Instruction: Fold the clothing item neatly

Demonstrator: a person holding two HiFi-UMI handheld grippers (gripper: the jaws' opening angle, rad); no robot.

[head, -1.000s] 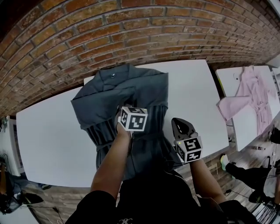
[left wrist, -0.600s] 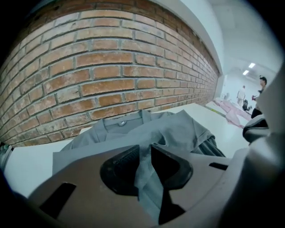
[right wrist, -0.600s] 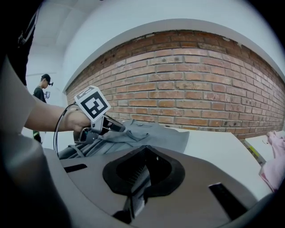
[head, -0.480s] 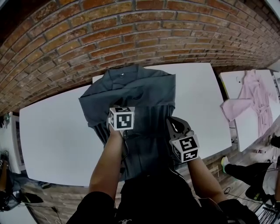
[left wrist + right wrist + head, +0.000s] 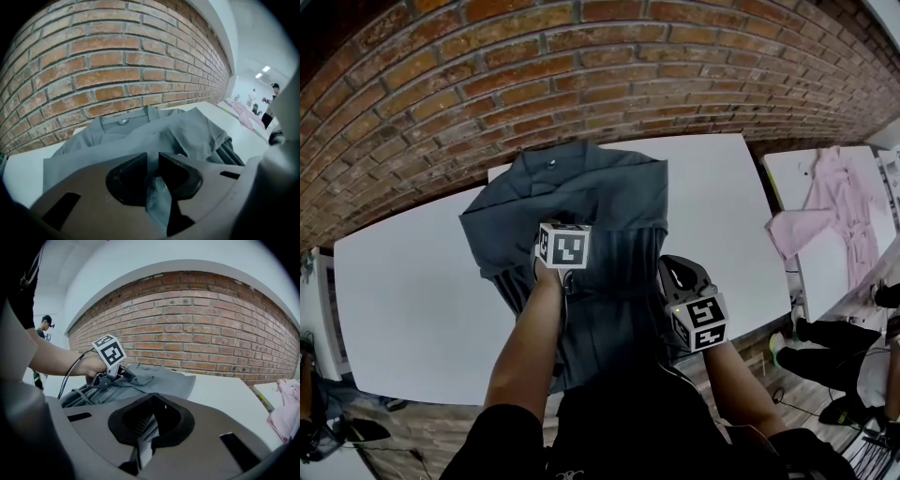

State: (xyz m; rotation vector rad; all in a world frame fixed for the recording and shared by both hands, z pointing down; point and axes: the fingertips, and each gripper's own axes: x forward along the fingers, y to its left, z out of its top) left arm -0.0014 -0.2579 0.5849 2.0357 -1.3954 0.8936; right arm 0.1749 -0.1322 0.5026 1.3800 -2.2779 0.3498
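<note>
A dark grey garment (image 5: 591,202) lies on the white table (image 5: 412,281), collar (image 5: 551,161) toward the brick wall, its lower part hanging over the near edge. My left gripper (image 5: 563,246) hovers over the garment's middle, its tips hidden under the marker cube. In the left gripper view the left gripper (image 5: 152,176) is shut on a fold of that grey garment (image 5: 187,133), collar (image 5: 123,122) beyond. My right gripper (image 5: 686,279) hangs at the garment's right edge; the right gripper (image 5: 152,420) is shut, nothing between its jaws. The left gripper (image 5: 123,372) lifts cloth there.
The brick wall (image 5: 581,84) runs close behind the table. A pink garment (image 5: 834,202) lies on a second white table (image 5: 787,169) to the right. White tabletop (image 5: 722,206) shows either side of the grey garment. A person (image 5: 45,324) stands far off.
My left gripper has shifted left over the garment, carrying the pinched fold with it. The right gripper has stayed shut near the garment's right edge.
</note>
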